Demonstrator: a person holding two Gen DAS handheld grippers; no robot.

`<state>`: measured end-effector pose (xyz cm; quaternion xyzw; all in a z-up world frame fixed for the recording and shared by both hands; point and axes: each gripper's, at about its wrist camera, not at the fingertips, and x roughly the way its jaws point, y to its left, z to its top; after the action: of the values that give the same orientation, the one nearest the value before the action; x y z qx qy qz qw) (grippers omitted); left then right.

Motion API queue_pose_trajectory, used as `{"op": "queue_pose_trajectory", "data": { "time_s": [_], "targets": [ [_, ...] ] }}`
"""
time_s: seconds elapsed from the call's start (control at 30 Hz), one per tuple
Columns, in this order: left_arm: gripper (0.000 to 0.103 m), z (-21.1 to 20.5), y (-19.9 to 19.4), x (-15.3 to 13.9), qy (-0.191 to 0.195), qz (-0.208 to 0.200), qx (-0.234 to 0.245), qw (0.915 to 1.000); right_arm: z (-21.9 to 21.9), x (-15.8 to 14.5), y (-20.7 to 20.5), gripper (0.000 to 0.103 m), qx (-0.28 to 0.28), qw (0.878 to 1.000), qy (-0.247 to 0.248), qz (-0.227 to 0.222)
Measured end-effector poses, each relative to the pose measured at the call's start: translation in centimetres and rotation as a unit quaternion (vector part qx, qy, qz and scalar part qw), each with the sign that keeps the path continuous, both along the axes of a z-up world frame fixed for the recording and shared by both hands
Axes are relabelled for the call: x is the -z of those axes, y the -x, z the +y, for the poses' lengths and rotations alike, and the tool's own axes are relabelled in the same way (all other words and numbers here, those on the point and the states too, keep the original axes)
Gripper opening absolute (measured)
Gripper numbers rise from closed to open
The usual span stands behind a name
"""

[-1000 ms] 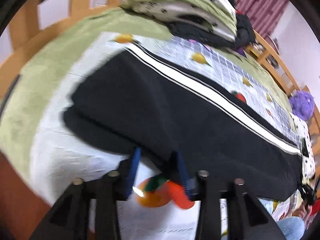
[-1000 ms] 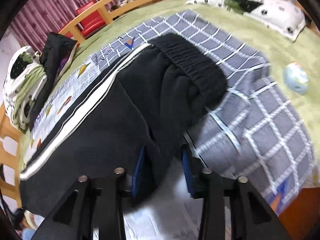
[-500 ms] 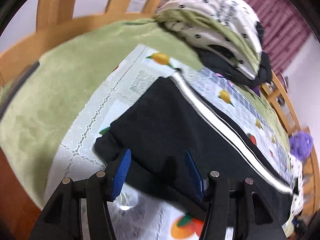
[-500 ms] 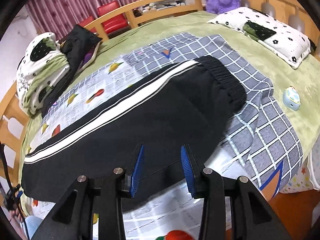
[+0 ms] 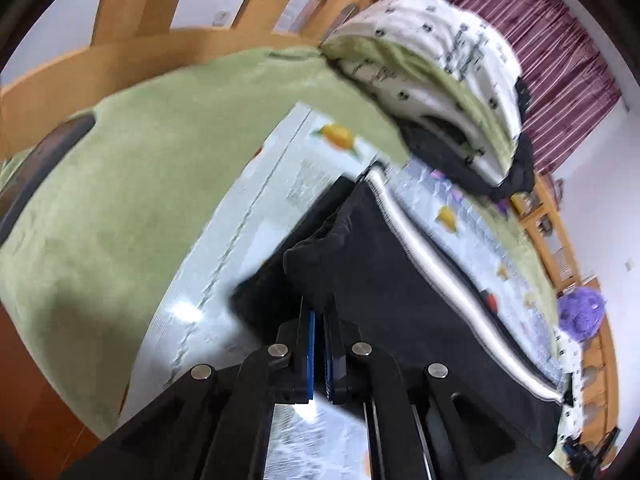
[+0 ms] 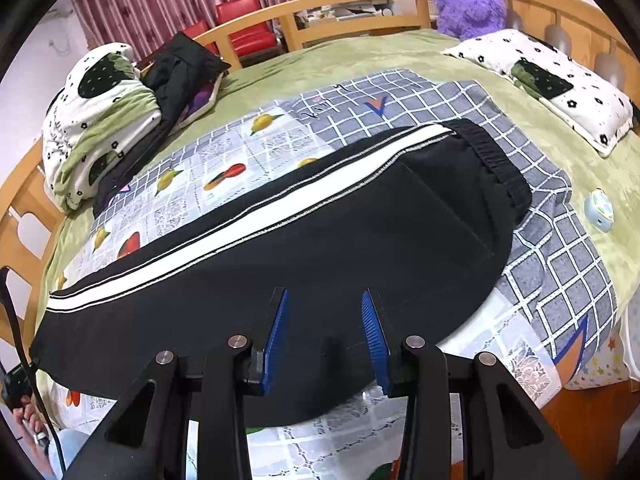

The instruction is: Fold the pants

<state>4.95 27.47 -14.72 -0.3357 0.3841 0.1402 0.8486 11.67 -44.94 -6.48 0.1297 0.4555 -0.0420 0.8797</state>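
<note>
Change since half a second ago: left gripper (image 5: 319, 320), then spread wide over the hem end, now has its blue pads pressed together on a bunch of black cloth, which stands up in a small peak just ahead of the fingers. Right gripper (image 6: 326, 332) is spread as before, now a little farther back from the cloth edge.

Item: pants (image 6: 300, 248), black with a white side stripe (image 6: 256, 216), lying lengthwise across a patterned sheet (image 6: 560, 280) on the bed; legs already stacked one on the other. Waistband (image 6: 496, 156) toward the right gripper's side, hem end (image 5: 320, 248) at the left gripper.

Left gripper: pinching the hem-end cloth (how many layers it holds cannot be told, the view being motion-blurred).

Right gripper: holding nothing, poised above the near edge at the seat, pads apart and clear of the cloth.

Reading: the pinch suggests the crosswise fold is starting, hem to be carried toward the waistband. Risk: only the top layer caught, so the lower leg would stay behind.

Surroundings: folded quilt (image 6: 92, 120), pillow (image 6: 560, 80), purple plush toy (image 6: 468, 4).
</note>
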Motion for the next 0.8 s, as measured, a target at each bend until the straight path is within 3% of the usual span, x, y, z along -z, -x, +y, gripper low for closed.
{"op": "queue_pose_trajectory", "data": {
  "time_s": [0.07,0.2,0.3,0.53,0.67,0.73,0.8],
  "targets": [
    [0.005,-0.2,-0.4,1.8,0.005,0.032,0.003,0.9995,0.3,0.7,-0.2,0.038,-0.005,1.000,-0.005,0.006],
    [0.011,0.1,0.9,1.7,0.020,0.021,-0.004,0.9996,0.5,2.7,-0.5,0.038,-0.014,0.999,-0.006,0.037],
    [0.032,-0.1,1.3,0.8,-0.016,0.037,-0.018,0.9990,-0.1,4.0,-0.4,0.039,-0.012,0.999,0.000,0.046],
    [0.034,-1.6,1.7,-1.1,-0.042,0.038,-0.013,0.9983,-2.0,10.0,-1.6,0.039,-0.010,0.995,-0.013,0.102],
    [0.038,-3.2,2.0,-2.9,-0.062,0.036,0.005,0.9974,-1.6,8.5,-1.4,0.039,-0.032,0.995,0.000,0.094],
    [0.051,-4.1,2.0,-3.6,-0.061,0.028,0.017,0.9976,-2.0,7.2,-1.1,0.039,-0.033,0.997,-0.009,0.072],
    [0.053,-5.1,1.5,-4.5,-0.068,0.017,0.030,0.9971,-2.9,5.8,-0.9,0.040,-0.029,0.999,-0.005,0.041]
  ]
}}
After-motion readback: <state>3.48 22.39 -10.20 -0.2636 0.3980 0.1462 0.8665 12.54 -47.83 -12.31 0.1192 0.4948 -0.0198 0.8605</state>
